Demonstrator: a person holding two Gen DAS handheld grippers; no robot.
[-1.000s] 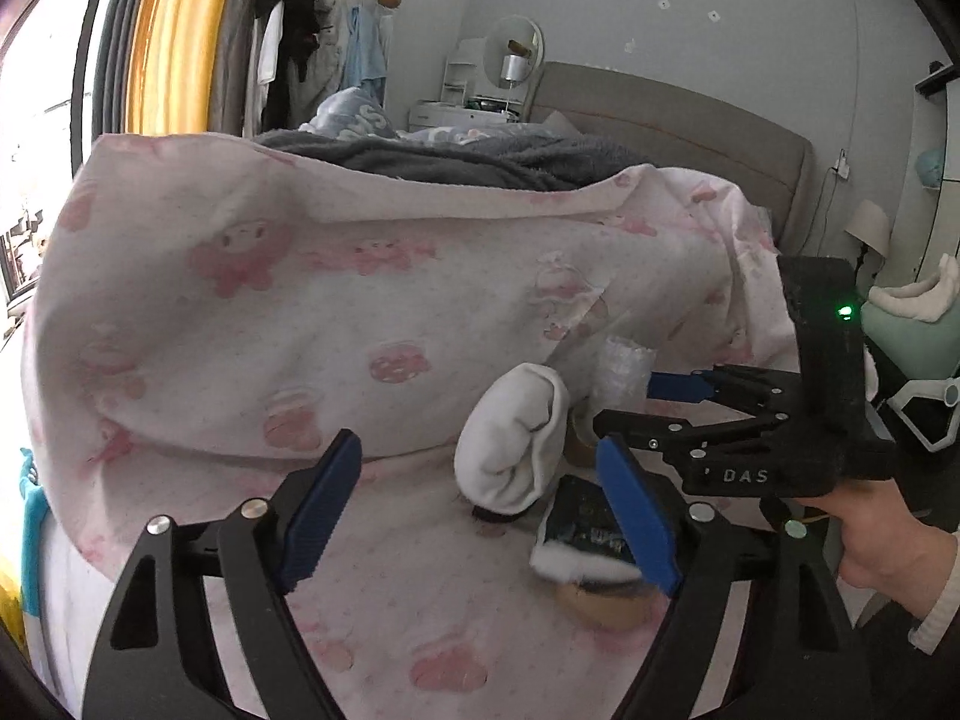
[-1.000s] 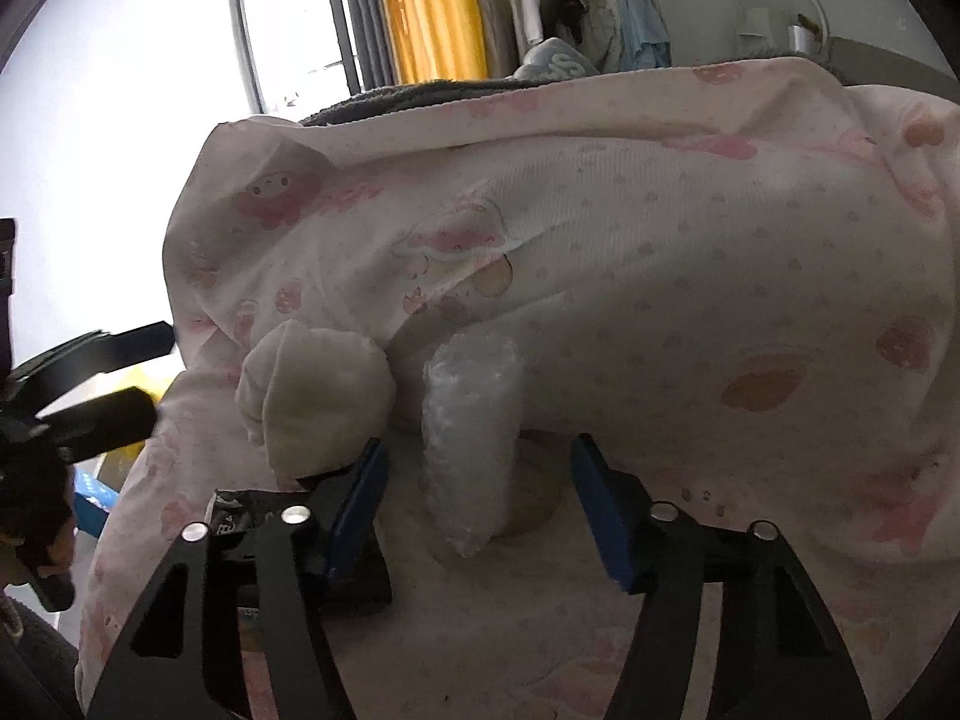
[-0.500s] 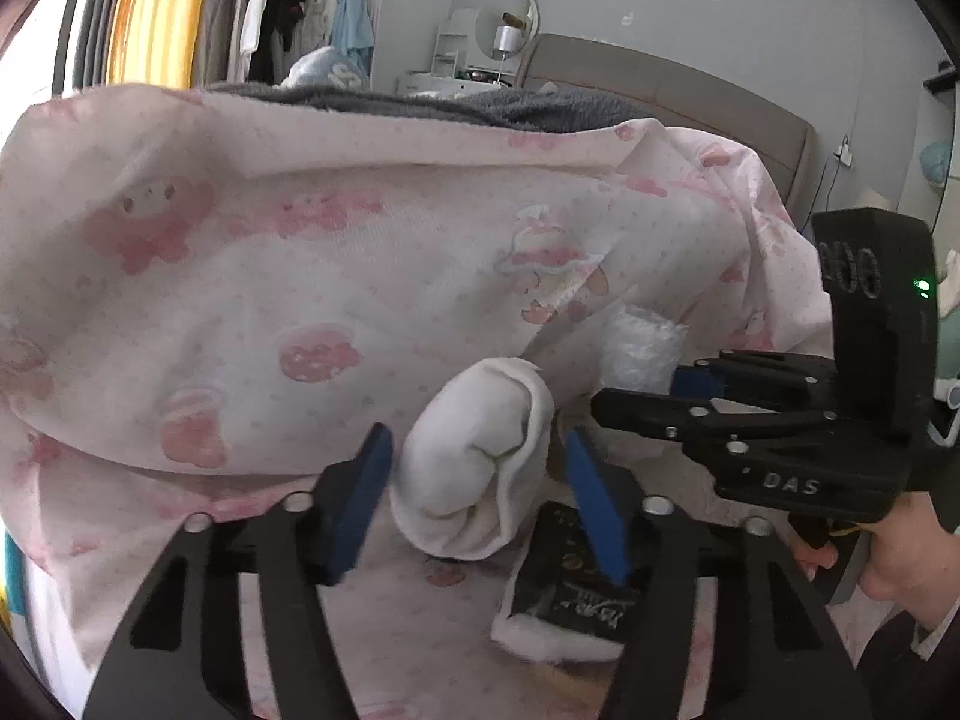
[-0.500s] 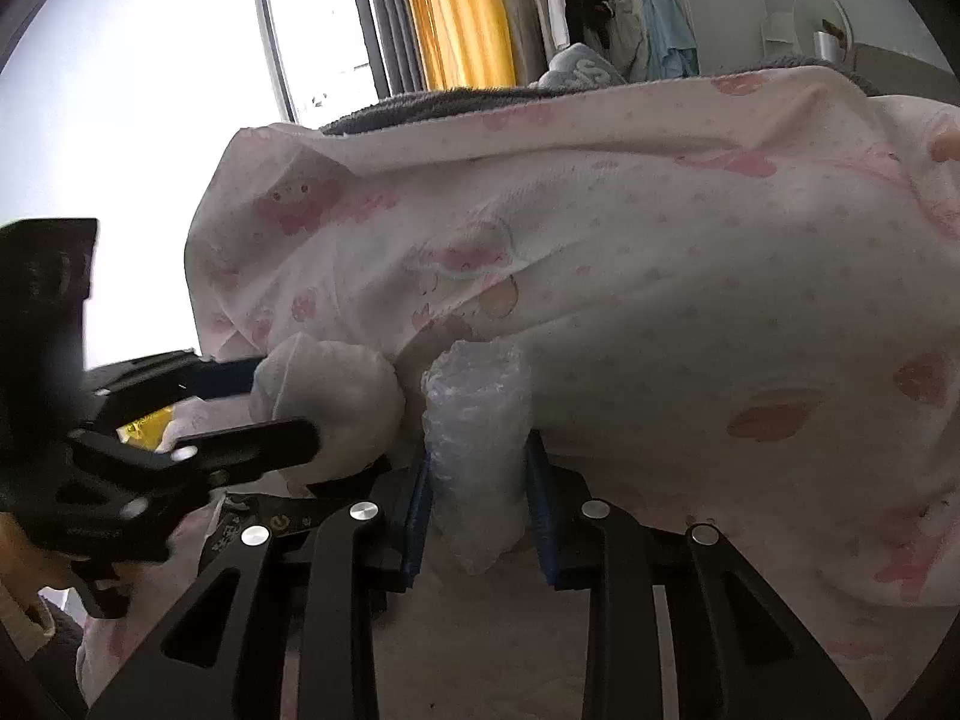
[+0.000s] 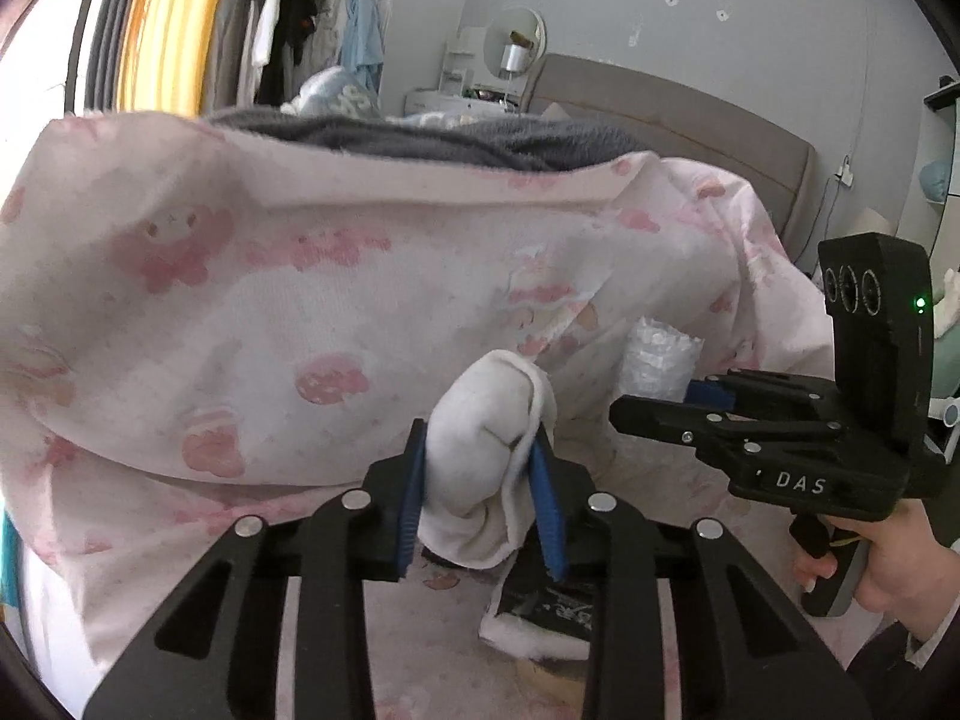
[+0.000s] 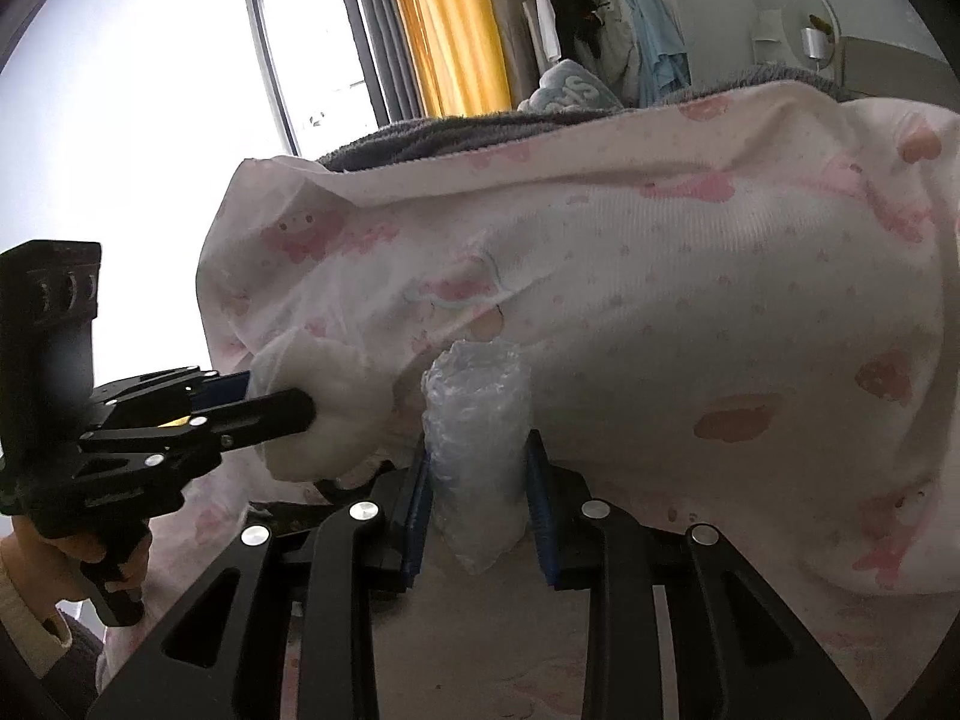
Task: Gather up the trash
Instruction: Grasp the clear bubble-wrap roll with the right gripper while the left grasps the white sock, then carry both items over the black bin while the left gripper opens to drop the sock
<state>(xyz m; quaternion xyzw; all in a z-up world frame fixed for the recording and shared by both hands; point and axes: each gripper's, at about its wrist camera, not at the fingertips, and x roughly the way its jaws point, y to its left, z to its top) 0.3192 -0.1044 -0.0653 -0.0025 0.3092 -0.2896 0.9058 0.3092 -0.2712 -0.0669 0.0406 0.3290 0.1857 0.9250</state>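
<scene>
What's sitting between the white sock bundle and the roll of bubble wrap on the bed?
Only the pink blanket shows between the sock bundle and the bubble wrap, seen in the right wrist view.

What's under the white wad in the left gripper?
Under the white wad: a dark printed packet on the pink bedsheet. Its upper part is covered by the wad.
</scene>
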